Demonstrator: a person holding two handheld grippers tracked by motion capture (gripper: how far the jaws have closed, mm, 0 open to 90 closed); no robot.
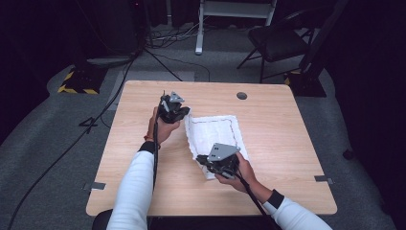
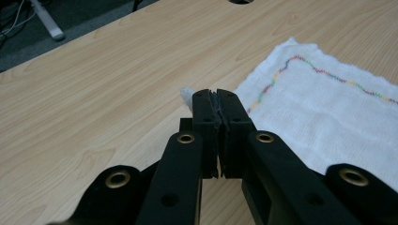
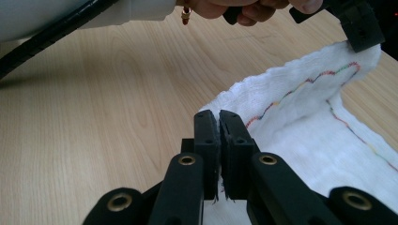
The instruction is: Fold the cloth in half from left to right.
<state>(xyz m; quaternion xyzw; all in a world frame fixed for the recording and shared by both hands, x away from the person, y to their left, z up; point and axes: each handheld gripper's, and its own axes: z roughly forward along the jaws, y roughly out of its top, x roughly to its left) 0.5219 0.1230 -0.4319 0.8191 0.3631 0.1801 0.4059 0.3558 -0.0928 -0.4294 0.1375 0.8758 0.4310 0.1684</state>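
A white cloth (image 1: 218, 132) with a rainbow-stitched border lies on the wooden table (image 1: 287, 143). My left gripper (image 1: 183, 114) is shut on the cloth's far-left corner; in the left gripper view (image 2: 217, 97) a white tip of cloth (image 2: 187, 93) pokes out past the closed jaws, and the rest of the cloth (image 2: 328, 108) spreads to the right. My right gripper (image 1: 203, 160) is shut on the cloth's near-left corner. In the right gripper view (image 3: 218, 117) its jaws pinch the cloth edge (image 3: 300, 122), and the left gripper (image 3: 359, 28) holds the far corner raised.
A round cable hole (image 1: 242, 95) sits near the table's far edge. Beyond the table stand a black chair (image 1: 277, 40), a white frame leg (image 1: 198, 28), a yellow-and-black striped base (image 1: 79, 81) and cables on the grey floor.
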